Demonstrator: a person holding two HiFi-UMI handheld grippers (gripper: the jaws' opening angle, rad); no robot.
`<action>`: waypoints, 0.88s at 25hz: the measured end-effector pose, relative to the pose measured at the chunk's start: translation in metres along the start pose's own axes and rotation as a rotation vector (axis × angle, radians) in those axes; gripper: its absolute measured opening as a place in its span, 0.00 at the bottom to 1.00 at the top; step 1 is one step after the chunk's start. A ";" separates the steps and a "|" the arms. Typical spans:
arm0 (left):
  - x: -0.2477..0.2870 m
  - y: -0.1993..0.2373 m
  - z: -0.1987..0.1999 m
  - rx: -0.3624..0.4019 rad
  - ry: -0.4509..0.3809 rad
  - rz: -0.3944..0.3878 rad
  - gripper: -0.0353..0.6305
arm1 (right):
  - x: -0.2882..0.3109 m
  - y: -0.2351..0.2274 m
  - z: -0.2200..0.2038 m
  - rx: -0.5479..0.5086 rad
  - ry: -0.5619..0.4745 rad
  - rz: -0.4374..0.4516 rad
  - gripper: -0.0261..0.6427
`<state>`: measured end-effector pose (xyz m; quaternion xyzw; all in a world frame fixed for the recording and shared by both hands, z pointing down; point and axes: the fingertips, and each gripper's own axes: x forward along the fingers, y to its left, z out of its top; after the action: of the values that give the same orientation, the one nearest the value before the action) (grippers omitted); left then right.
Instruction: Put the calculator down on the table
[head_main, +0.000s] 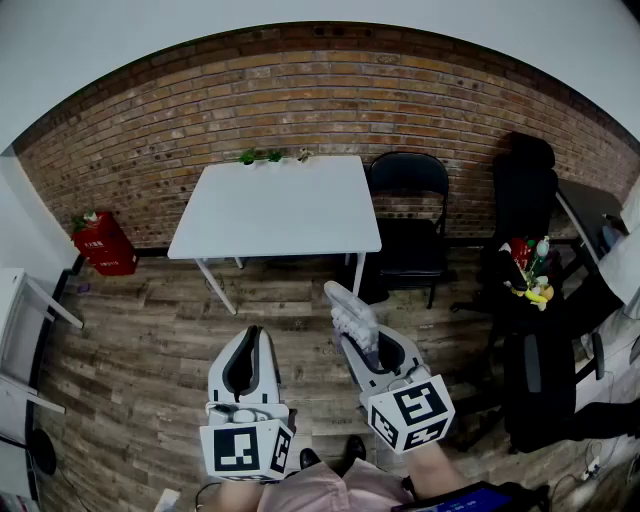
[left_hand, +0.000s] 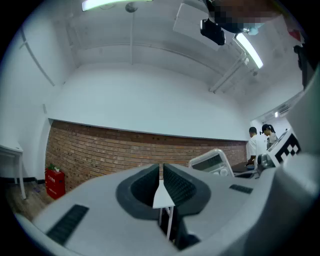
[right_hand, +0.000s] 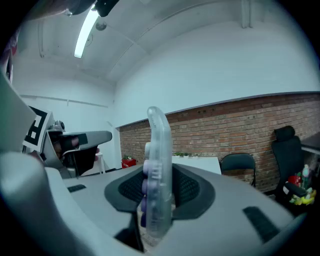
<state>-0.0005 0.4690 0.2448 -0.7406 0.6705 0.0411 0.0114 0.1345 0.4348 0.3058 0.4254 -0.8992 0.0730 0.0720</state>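
Calculator (head_main: 351, 314): one, pale and see-through, standing on its edge between the jaws of the right gripper (head_main: 360, 342). It is in the air over the wooden floor (head_main: 140, 340), well apart from the table (head_main: 275, 205).
Right gripper: jaws clamped on the calculator, with a pad pressing on each of its faces.
Left gripper (head_main: 249, 340): jaws together at the tips, nothing between them.
Head view only: the two grippers are side by side, each with one marker cube (head_main: 245, 448), so two cubes. There is one white table, with two green plants (head_main: 247, 156) at its far edge.
Right gripper view only: the calculator (right_hand: 157, 185) is seen edge-on, with purple keys (right_hand: 147, 189) on its left face.
Left gripper view only: the display side of the calculator (left_hand: 212, 162), and two persons in white (left_hand: 257, 145) far at the right.
Chairs: two, both black. One is a folding chair (head_main: 408, 215) just beside the table, the other an office chair (head_main: 525, 190) further right.
Red box (head_main: 103, 243): one, on the floor by the brick wall (head_main: 320, 100).
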 end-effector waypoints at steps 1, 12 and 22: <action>0.001 -0.002 -0.001 0.001 0.000 -0.001 0.10 | -0.001 -0.002 -0.001 0.000 -0.001 0.000 0.24; 0.023 -0.043 -0.012 0.017 0.028 -0.011 0.10 | -0.017 -0.046 -0.004 0.030 -0.025 -0.003 0.24; 0.041 -0.094 -0.021 0.042 0.037 0.018 0.10 | -0.031 -0.102 -0.007 0.045 -0.045 0.024 0.24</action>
<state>0.0978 0.4361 0.2588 -0.7350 0.6778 0.0133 0.0142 0.2337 0.3953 0.3136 0.4176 -0.9038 0.0845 0.0413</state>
